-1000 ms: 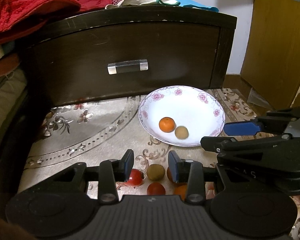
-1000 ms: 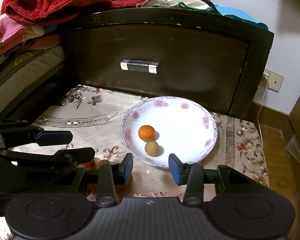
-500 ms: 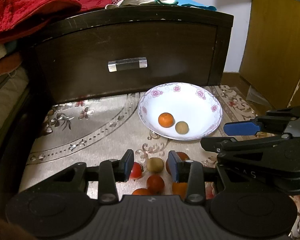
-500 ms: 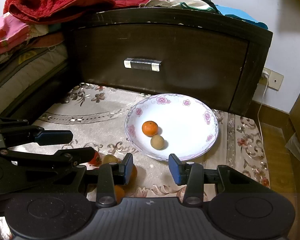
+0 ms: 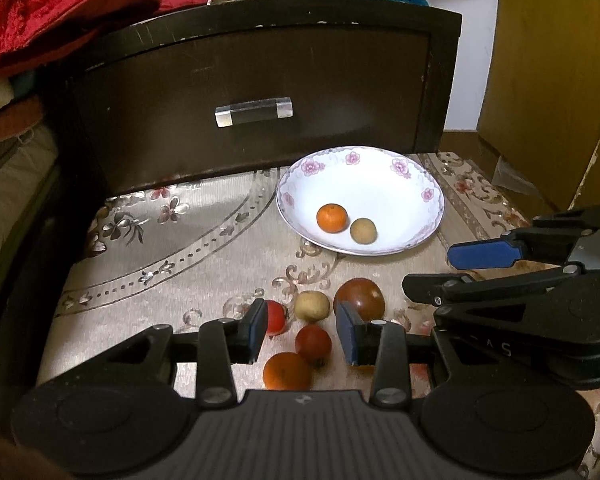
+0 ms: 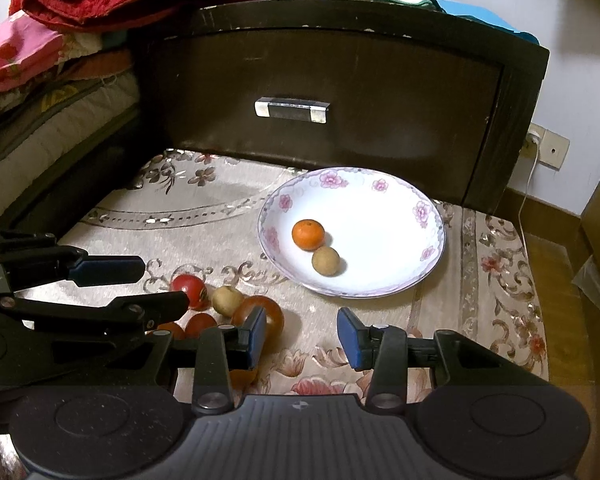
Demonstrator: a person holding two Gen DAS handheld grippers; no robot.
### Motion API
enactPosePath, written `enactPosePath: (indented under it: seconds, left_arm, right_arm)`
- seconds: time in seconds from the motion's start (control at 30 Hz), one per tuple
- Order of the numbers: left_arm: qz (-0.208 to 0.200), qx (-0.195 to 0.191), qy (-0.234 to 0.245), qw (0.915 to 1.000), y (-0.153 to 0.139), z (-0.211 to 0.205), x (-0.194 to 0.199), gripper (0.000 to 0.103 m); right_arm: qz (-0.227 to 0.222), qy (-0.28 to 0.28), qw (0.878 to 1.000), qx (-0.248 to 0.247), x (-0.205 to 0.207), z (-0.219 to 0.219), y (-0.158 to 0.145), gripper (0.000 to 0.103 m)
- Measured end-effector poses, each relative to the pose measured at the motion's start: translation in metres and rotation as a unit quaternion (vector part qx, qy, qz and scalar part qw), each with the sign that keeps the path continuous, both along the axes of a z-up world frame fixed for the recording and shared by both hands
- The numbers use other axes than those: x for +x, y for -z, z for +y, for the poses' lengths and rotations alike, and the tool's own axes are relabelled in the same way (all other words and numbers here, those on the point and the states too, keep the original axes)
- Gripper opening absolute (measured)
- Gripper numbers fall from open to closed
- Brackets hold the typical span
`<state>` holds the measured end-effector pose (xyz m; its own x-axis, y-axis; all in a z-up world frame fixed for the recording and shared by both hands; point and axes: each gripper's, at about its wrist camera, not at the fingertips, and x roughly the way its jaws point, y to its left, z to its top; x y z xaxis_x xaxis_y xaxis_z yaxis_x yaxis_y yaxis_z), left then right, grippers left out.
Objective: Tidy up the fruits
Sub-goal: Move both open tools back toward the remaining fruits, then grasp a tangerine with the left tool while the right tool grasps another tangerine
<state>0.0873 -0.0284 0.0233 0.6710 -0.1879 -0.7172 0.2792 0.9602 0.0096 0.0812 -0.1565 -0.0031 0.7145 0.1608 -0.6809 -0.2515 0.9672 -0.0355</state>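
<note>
While empty, left gripper (image 5: 302, 330) fingers (image 5: 256, 330) frame loose fruits (image 5: 313, 344), plate (image 5: 428, 216) beyond

Both views pulled back: loose fruit cluster (image 5: 316, 328) on near surface (image 5: 180, 264) now fully exposed, including large dark-red fruit (image 5: 359, 298); plate (image 5: 416, 176) sits farther off.

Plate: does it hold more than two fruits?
No, the plate holds only a small orange and a tan round fruit.

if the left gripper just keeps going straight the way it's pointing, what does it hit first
Probably the small red tomato lying between the open fingers of the left gripper, with the tan round fruit just beyond; depth is hard to judge from the fisheye view.
</note>
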Motion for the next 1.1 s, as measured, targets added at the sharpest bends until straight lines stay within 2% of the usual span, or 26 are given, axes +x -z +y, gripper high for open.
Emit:
enactPosePath:
  seconds: [0.33, 0.5, 0.63, 1.1]
  left_arm:
    - [0.017, -0.003, 0.019, 0.9997, 0.012, 0.007, -0.010, 0.043]
    - [0.027, 0.002, 0.028, 0.9992, 0.021, 0.014, -0.016, 0.046]
    - [0.036, 0.000, 0.025, 0.9990, 0.027, 0.021, -0.015, 0.046]
    - [0.053, 0.005, 0.022, 0.9983, 0.040, 0.034, -0.012, 0.048]
  right_arm:
    - [0.018, -0.015, 1.000, -0.003, -0.006, 0.004, 0.011, 0.038]
    - [0.032, -0.034, 0.999, -0.004, -0.012, 0.003, 0.021, 0.044]
    - [0.043, -0.048, 0.998, -0.001, -0.013, 0.004, 0.027, 0.044]
    - [0.066, -0.094, 0.993, 0.012, 0.007, 0.022, 0.045, 0.044]
